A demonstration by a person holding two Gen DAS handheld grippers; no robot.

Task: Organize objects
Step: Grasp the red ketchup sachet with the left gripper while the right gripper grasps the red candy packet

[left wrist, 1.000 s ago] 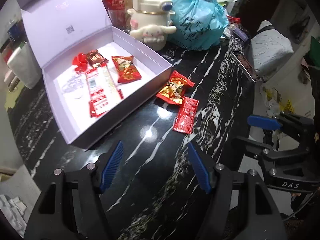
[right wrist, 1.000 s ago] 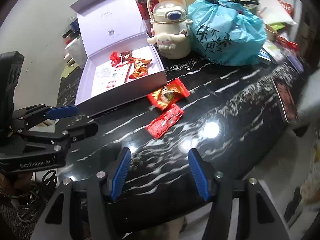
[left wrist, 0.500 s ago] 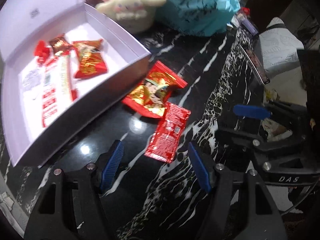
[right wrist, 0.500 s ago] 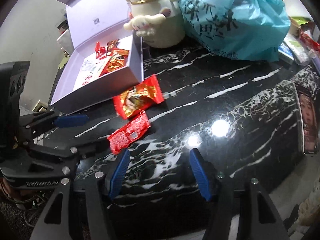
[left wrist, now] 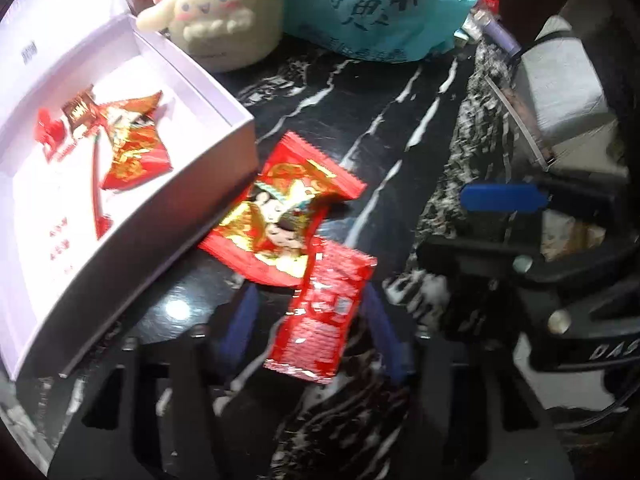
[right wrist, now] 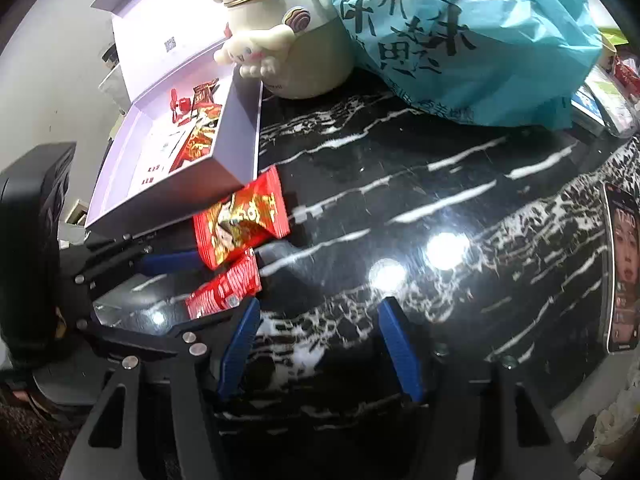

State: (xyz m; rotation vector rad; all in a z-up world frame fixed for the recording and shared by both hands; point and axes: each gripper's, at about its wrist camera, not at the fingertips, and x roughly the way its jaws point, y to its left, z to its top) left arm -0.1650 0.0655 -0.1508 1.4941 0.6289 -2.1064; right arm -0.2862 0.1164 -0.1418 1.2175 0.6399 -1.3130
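Observation:
A small red sachet point(left wrist: 324, 312) lies on the black marble table, between the open fingers of my left gripper point(left wrist: 316, 328). It also shows in the right wrist view point(right wrist: 224, 290). A larger red-and-gold snack packet point(left wrist: 280, 216) lies just beyond it, against the open lilac box point(left wrist: 208, 184). The box holds several red packets point(left wrist: 132, 148). My right gripper point(right wrist: 320, 340) is open and empty over bare table, to the right of the sachet.
A cream character kettle point(right wrist: 288, 48) and a teal plastic bag point(right wrist: 460, 40) stand behind the box. A phone point(right wrist: 622, 268) lies at the table's right edge. The right gripper's body point(left wrist: 540, 264) shows beside the left one.
My left gripper has moved forward and down until its fingers straddle the red sachet. The right gripper has also advanced toward the table, still open.

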